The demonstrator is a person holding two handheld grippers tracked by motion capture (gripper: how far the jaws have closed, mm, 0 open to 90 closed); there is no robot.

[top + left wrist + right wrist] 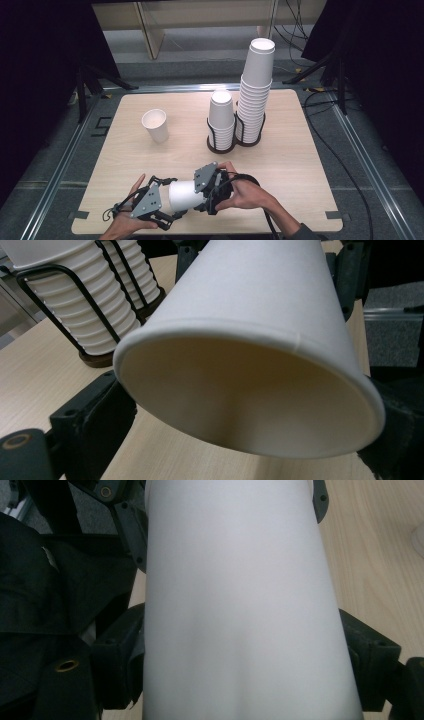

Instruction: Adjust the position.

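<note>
While both grippers meet near the table's near edge, I have a single white cup [186, 196] lying on its side between them, lifted just off the wood as far as I can judge. My left gripper [167, 200] sits at the cup's left end and my right gripper [207, 192] at its right end, the two hands close together.

From the left gripper view I look straight into the cup's open mouth [250, 390]: the rim fills the middle, with one black jaw at the lower left against the rim and the other at the right edge, so this claw is closed about the wide end. From the right gripper view the cup's wall [240, 605] runs away from me between the two jaws, one pressed on each side (the pads touch the paper on both flanks), so that claw is clamped on the cup too, spread only as wide as the cup.

Farther off, right of the table's middle, a black wire rack [234, 142] holds two stacks of cups: a short stack [221, 117] on the left and a tall stack [256, 90] just beside it on the right, leaning a little. A lone cup [155, 125] stands upright on the table [125, 160] to the left of the rack, well apart from it and from my grippers.
</note>
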